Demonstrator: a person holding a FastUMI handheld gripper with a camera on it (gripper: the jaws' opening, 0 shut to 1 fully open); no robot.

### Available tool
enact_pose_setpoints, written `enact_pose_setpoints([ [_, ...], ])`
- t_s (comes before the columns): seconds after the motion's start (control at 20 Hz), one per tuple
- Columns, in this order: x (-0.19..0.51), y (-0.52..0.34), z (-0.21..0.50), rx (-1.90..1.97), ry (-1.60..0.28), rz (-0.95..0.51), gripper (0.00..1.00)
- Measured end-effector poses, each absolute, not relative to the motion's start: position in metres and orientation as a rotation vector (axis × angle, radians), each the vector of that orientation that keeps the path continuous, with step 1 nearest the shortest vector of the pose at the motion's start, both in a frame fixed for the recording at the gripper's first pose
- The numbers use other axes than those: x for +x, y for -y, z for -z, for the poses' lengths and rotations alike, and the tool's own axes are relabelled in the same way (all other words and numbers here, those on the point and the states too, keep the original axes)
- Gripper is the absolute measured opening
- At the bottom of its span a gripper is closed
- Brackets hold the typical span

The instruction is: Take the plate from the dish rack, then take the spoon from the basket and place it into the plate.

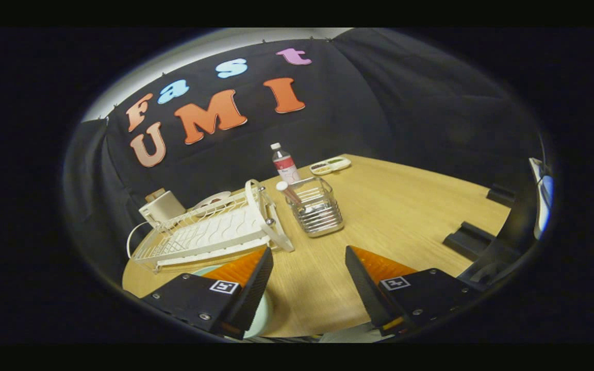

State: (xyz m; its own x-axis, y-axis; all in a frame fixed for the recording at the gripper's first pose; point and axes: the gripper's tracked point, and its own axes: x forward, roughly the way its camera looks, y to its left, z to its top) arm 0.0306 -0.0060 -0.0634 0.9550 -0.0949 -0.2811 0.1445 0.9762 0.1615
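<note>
The tongs (308, 281) hang spread wide with nothing between their fingers, only bare wooden surface (410, 206) showing in the gap. The plate (262, 313) looks to be out of the dish rack (209, 234) already: a pale rounded rim peeks out from under the left finger, lying flat on the surface right at the near end of the tongs, with most of it covered by that finger. The rack itself sits just ahead of the left finger and a little off to that side, its wire bed holding nothing that I can make out. The spoon (287, 191) is what matters now, I would say. It stands in the wire basket (317, 208), which is ahead of the tongs and roughly in line with the gap between them, close beside the far end of the rack. Only a pale rounded end and a short reddish length of it rise above the basket rim, leaning toward the rack. I would judge it light and stiff, with a smooth, slim shaft that could slide or twist in a loose pinch, so the hold wants to be square across the part standing clear of the rim, just below the rounded top, and then a straight lift so it does not snag the wires or tip the basket. Beyond the basket stands a small bottle (283, 163), and past that a shallow tray (330, 165).
</note>
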Motion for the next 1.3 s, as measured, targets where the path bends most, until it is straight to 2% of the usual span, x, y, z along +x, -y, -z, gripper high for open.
enact_pose_setpoints([
  [0.4,0.064,0.006,0.008,-0.101,-0.042,0.1,0.87],
  [0.6,0.088,-0.007,0.011,-0.155,-0.044,0.068,0.76],
  [0.9,0.121,-0.013,0.018,-0.188,-0.043,0.065,0.45],
  [0.95,0.125,-0.011,0.02,-0.191,-0.047,0.073,0.35],
  [1.0,0.129,-0.008,0.022,-0.191,-0.053,0.088,0.3],
  [1.05,0.13,-0.009,0.022,-0.18,-0.05,0.082,0.17],
  [1.15,0.13,-0.012,0.02,-0.173,-0.045,0.073,0.11],
  [1.3,0.126,-0.009,0.013,-0.159,-0.044,0.066,0.1],
])
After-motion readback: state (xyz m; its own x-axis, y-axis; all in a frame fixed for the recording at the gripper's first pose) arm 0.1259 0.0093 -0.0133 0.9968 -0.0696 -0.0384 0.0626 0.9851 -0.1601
